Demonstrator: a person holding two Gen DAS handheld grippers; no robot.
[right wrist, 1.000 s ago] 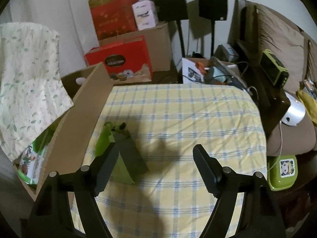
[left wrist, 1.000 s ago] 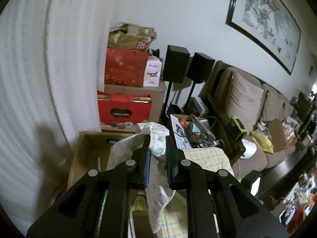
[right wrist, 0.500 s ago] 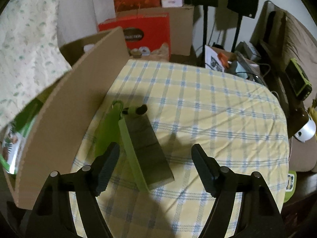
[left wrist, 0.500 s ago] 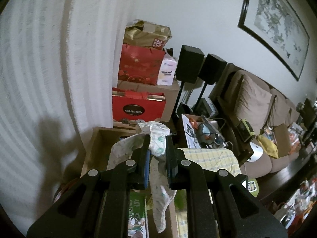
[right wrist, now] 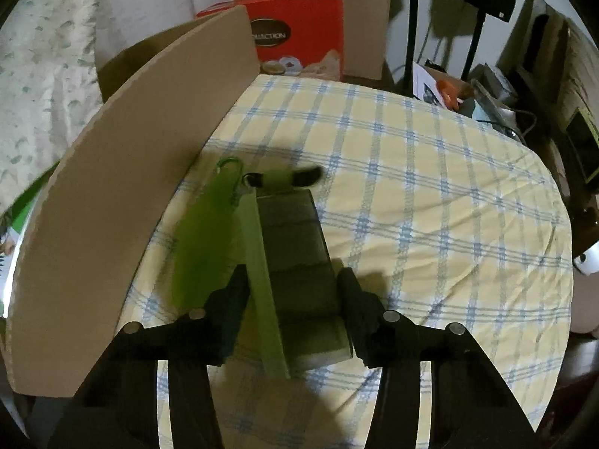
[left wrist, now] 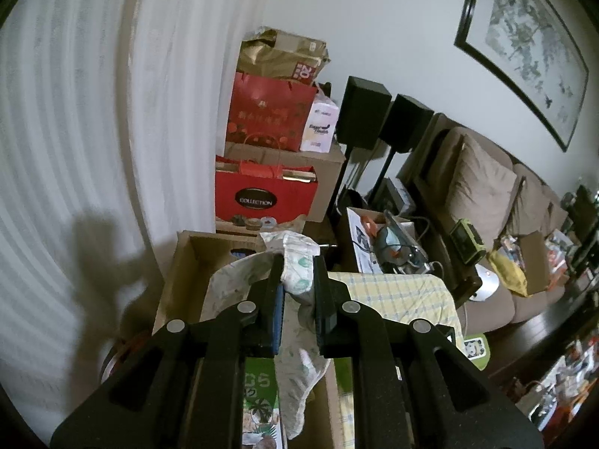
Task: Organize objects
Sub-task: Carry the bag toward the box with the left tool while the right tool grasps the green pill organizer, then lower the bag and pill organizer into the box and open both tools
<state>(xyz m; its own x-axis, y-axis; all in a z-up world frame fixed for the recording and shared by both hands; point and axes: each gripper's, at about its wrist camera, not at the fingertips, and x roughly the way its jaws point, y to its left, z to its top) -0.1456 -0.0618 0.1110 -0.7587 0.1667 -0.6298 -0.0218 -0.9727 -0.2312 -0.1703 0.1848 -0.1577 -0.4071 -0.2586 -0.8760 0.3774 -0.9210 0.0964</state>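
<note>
A pale cloth (left wrist: 295, 277) printed with small green leaves hangs bunched between the left tongs (left wrist: 297, 288), whose black fingers are pressed together on a fold of it. The fabric looks soft and thin, crumpled at the pinch and trailing down in loose folds over an open cardboard box (left wrist: 179, 280) with plain brown, matte walls. Inside the box lies a glossy green-and-white printed package (left wrist: 260, 400).

In the right wrist view, the same cloth (right wrist: 41, 75) fills the upper left edge beyond a raised cardboard flap (right wrist: 123, 202), flat, stiff and smooth-edged. Beside the flap, on the counter (right wrist: 430, 194) covered with a yellow cloth checked in blue, lies a green comb-like tool (right wrist: 284, 262): a long, light green plastic spine with a dark grey, ribbed block along its right side, and a short handle (right wrist: 284, 177) at the far end, blurred. Just to its left lies a bright green, fuzzy elongated piece (right wrist: 206, 232) with a thin loop at its far tip; its surface is too blurred to read more.

The right tongs (right wrist: 292, 299) are closing around the near part of the tool, one black finger on each side of it; whether the pads already press on it I cannot tell.

Behind the counter stand a shiny red gift bag (right wrist: 299, 30) with a dark oval label and two boxy black speakers (left wrist: 382, 119) on thin stands.
</note>
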